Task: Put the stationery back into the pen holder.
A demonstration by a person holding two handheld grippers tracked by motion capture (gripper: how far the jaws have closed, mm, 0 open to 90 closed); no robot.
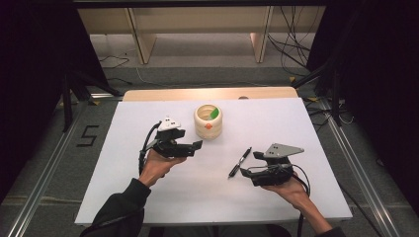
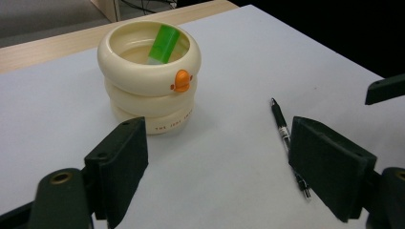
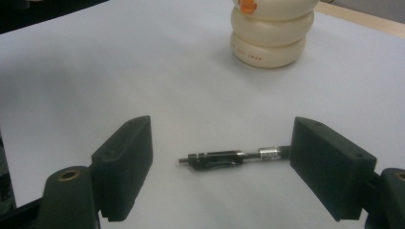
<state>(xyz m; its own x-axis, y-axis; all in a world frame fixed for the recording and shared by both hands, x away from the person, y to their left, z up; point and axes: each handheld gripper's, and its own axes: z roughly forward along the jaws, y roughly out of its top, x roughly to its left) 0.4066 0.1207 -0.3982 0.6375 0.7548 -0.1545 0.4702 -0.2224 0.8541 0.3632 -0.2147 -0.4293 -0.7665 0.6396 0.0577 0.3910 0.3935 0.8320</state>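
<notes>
We see the left claw with its jaws wide apart and nothing between them, held just above the white tabletop a little left of its middle. Just beyond it stands a cream ringed holder with an orange beak, upright near the middle of the far edge, and a green marker leans inside it.

Our right claw also has its jaws spread, low over the tabletop toward the near right corner. A black pen lies flat on the sheet between those jaws, its tip end beside the right-hand jaw; we cannot tell whether they touch. In the high view the pen lies at a slant between the two claws, well apart from the holder.
</notes>
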